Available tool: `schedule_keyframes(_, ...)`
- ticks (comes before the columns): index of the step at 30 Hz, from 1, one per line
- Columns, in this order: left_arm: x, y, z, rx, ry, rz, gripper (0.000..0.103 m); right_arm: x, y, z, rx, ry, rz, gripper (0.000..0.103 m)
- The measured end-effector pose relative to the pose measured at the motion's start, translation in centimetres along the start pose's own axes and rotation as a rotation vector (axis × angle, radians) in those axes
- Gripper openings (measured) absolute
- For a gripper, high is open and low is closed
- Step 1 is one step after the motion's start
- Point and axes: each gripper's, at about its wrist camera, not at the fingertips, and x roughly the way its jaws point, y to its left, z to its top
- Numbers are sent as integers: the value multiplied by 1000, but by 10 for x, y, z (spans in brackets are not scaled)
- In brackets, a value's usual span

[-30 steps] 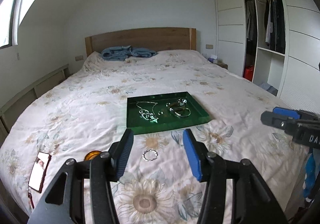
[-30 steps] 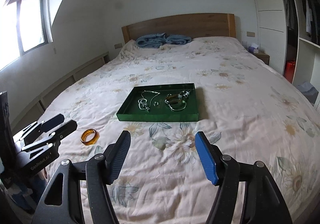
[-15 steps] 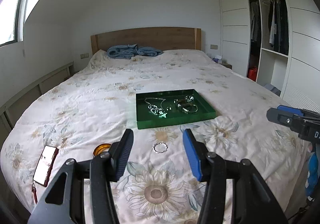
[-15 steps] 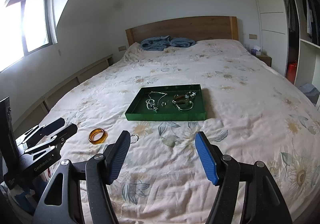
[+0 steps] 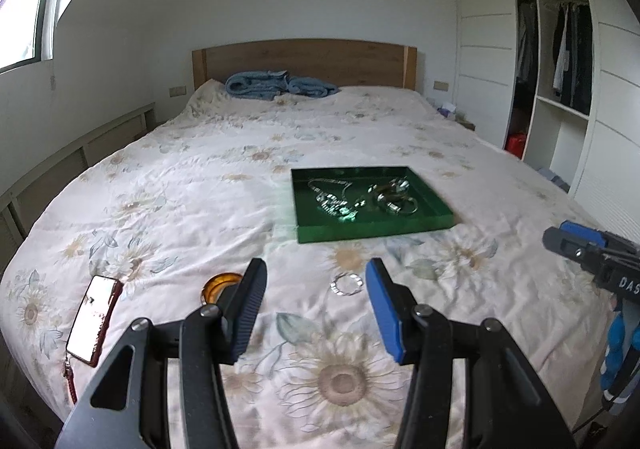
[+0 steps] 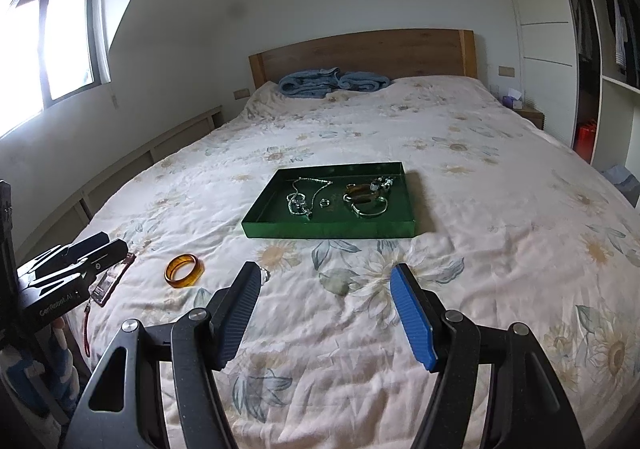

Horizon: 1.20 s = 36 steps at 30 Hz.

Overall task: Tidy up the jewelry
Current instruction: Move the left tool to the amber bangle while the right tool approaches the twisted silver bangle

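Green tray [image 6: 328,229] holds chains, bangles; amber bangle [image 6: 184,270], silver bracelet [image 5: 346,284] loose on bedspread nearby.

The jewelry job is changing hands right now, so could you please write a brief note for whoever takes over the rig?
Left gripper: open, empty, above the bedspread.
Right gripper: open, empty.
Green tray: already holds a chain necklace, a small ring and bangles.
Left to do: the silver bracelet and the amber bangle lie loose on the bedspread in front of the tray.
A phone lies near the bed's edge; not jewelry.
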Motion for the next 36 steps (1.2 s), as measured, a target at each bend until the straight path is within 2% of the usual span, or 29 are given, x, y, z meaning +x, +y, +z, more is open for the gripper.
schedule_keyframes(6,16,28,-7,-11,40,62,50,19,5,-5,-29,13,8,66)
schedule_keyframes(15,31,86,-27,-55,77,216,50,47,16,-6,-99,23,24,66)
schedule_keyframes(22,51,105,-35,-86,116,217,50,74,29,-10,-119,55,66,66)
schedule_keyframes(36,103,114,-54,-99,200,191,50,129,51,-15,-158,134,81,66)
